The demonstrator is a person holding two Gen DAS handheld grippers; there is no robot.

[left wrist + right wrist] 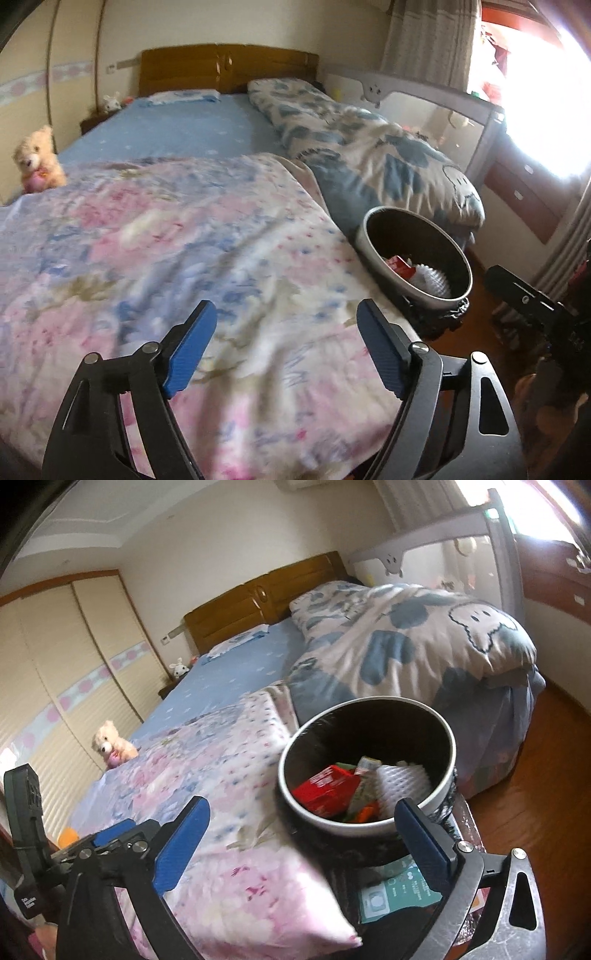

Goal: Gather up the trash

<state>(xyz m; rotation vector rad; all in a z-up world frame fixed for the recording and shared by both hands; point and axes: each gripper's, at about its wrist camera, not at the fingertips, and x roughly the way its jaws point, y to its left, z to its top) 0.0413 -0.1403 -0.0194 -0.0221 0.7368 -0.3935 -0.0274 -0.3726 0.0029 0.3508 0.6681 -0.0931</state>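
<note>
Now both grippers, left gripper (284, 343) and right gripper (301, 840), are held wide with nothing between them. Trash, like a red box (325, 788), is seen inside the round bin (369, 829) beside the bed (166, 240).

A bin (365, 760) stood beside the foot of the bed (177, 125), touching a quilt (166, 258) spread over it. Inside the bin lay a box (325, 786) and other scraps. A second quilt (406, 638) lay behind the bin. A teddy bear (37, 158) sat at the bed's far edge.
</note>
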